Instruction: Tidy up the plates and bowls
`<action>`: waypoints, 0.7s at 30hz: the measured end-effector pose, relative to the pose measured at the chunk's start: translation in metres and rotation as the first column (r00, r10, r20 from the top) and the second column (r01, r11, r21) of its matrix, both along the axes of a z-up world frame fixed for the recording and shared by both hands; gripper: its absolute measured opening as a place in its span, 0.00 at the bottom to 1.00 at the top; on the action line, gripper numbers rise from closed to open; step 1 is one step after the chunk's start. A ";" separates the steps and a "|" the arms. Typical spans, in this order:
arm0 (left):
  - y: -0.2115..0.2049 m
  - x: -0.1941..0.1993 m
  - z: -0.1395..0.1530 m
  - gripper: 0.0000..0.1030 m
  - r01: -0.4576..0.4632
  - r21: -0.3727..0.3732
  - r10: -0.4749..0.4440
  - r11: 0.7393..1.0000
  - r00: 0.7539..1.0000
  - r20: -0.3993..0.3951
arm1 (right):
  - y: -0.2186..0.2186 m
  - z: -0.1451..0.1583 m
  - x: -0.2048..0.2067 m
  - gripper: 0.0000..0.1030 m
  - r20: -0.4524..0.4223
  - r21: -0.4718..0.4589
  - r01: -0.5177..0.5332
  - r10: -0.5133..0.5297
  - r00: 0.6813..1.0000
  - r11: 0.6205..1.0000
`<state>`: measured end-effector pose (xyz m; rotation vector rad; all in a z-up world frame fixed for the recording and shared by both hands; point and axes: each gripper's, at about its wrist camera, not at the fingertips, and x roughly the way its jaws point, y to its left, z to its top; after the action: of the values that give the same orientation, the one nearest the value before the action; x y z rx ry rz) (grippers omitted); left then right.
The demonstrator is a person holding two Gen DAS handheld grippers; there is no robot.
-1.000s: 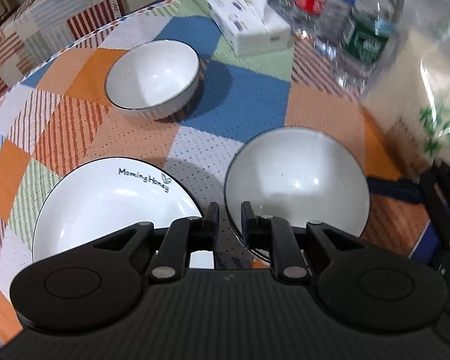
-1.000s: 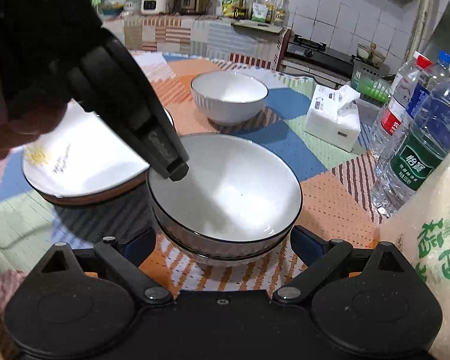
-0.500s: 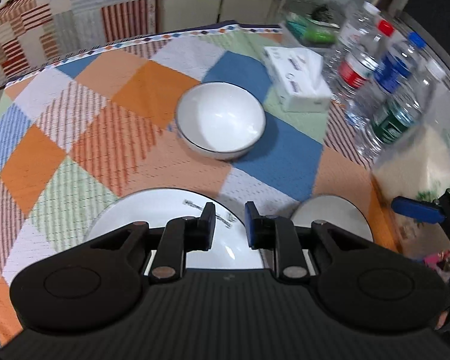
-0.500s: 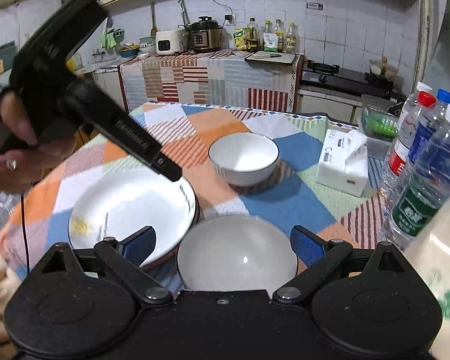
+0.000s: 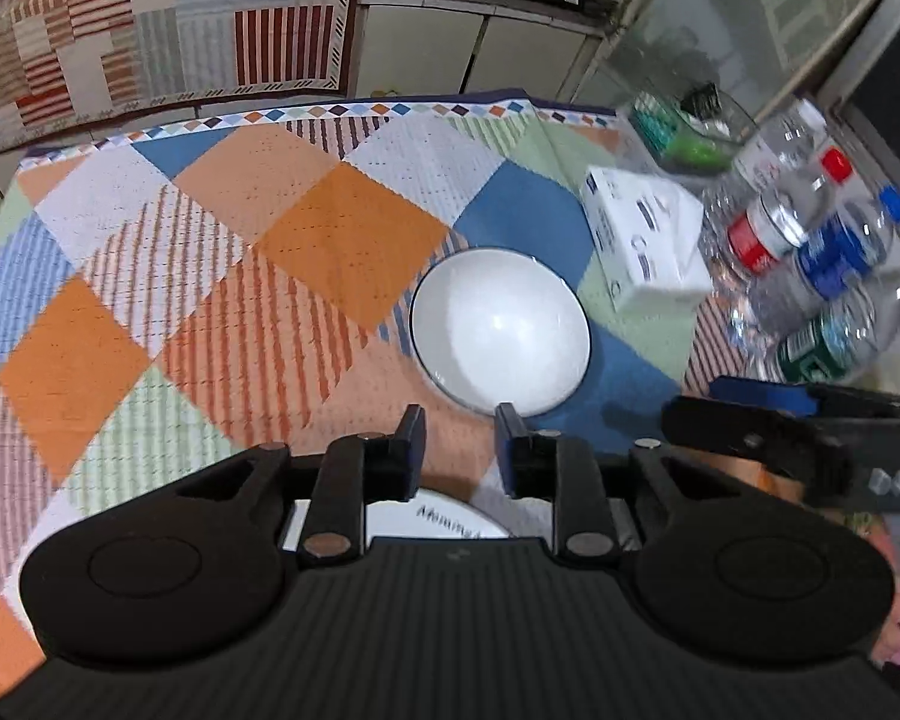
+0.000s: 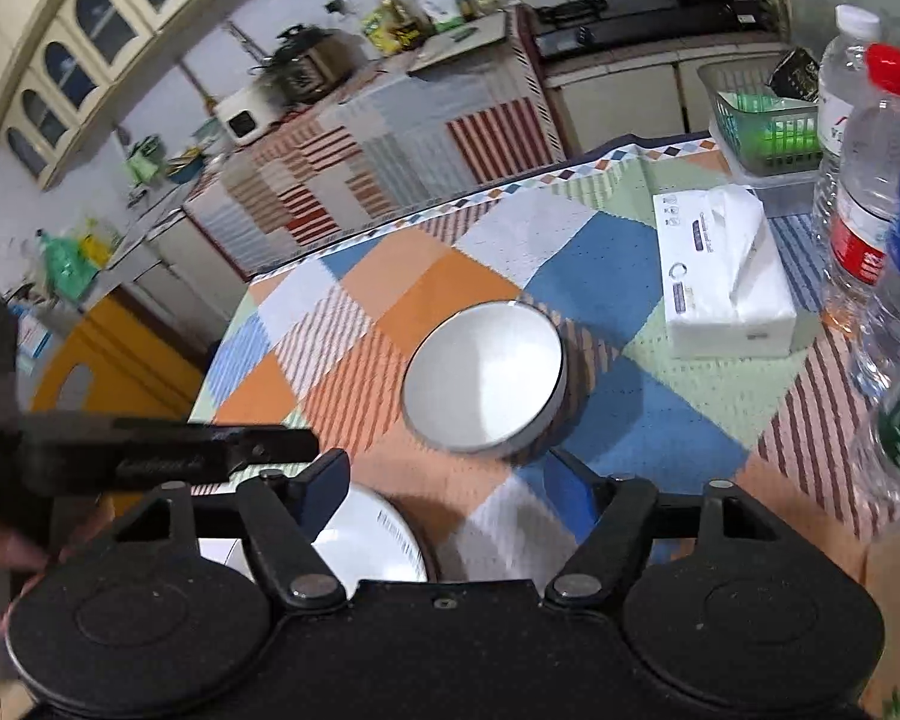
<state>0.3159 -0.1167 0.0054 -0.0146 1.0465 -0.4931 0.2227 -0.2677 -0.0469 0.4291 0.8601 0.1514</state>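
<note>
A white bowl with a dark rim (image 5: 501,330) stands alone on the patchwork tablecloth, also in the right wrist view (image 6: 486,378). A white plate with black lettering (image 5: 444,521) lies under my left gripper, mostly hidden; it shows in the right wrist view (image 6: 369,540) too. My left gripper (image 5: 459,438) is narrowly open and empty, held above the table just short of the bowl. My right gripper (image 6: 447,480) is wide open and empty, above the table near the bowl. The stacked bowls seen earlier are out of view.
A white tissue box (image 5: 645,237) lies right of the bowl. Several water bottles (image 5: 810,276) stand at the right edge. A green basket (image 6: 762,132) sits behind the tissue box. The table's far edge (image 5: 330,111) faces kitchen cabinets.
Both grippers have risen and pulled back from the stacked bowls, which dropped out of view. The views now look down on the far bowl. The left jaws have opened a little.
</note>
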 end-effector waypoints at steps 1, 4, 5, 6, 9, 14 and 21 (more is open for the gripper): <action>0.000 0.004 -0.003 0.28 -0.011 0.004 0.011 1.000 1.000 0.001 | -0.001 -0.005 0.009 0.72 -0.016 0.015 0.014 -0.014 1.000 1.000; -0.003 0.017 -0.016 0.29 -0.032 0.009 0.032 0.999 0.999 0.019 | -0.005 -0.021 0.031 0.66 -0.061 0.041 0.064 -0.061 0.996 0.997; -0.003 0.021 -0.021 0.29 -0.045 0.009 0.045 0.999 0.999 0.023 | -0.005 -0.027 0.038 0.65 -0.074 0.036 0.083 -0.081 0.994 0.996; -0.001 0.024 -0.025 0.29 -0.057 0.005 0.057 0.998 0.998 0.027 | -0.005 -0.033 0.045 0.65 -0.086 0.027 0.099 -0.096 0.992 0.995; 0.004 0.032 -0.039 0.29 -0.068 0.000 0.068 0.998 0.997 0.032 | -0.005 -0.050 0.060 0.65 -0.114 0.013 0.142 -0.139 0.984 0.990; 0.013 0.045 -0.050 0.29 -0.123 -0.050 0.123 0.991 0.992 0.000 | -0.003 -0.070 0.070 0.60 -0.136 0.007 0.163 -0.160 0.978 0.987; -0.001 0.051 -0.063 0.37 -0.151 -0.054 0.151 0.987 0.988 0.006 | -0.008 -0.089 0.081 0.23 -0.184 -0.042 0.175 -0.180 0.966 0.984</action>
<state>0.3674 -0.1178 -0.0576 -0.1375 1.0141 -0.3828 0.3036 -0.2761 -0.1355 0.4995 1.0028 -0.0667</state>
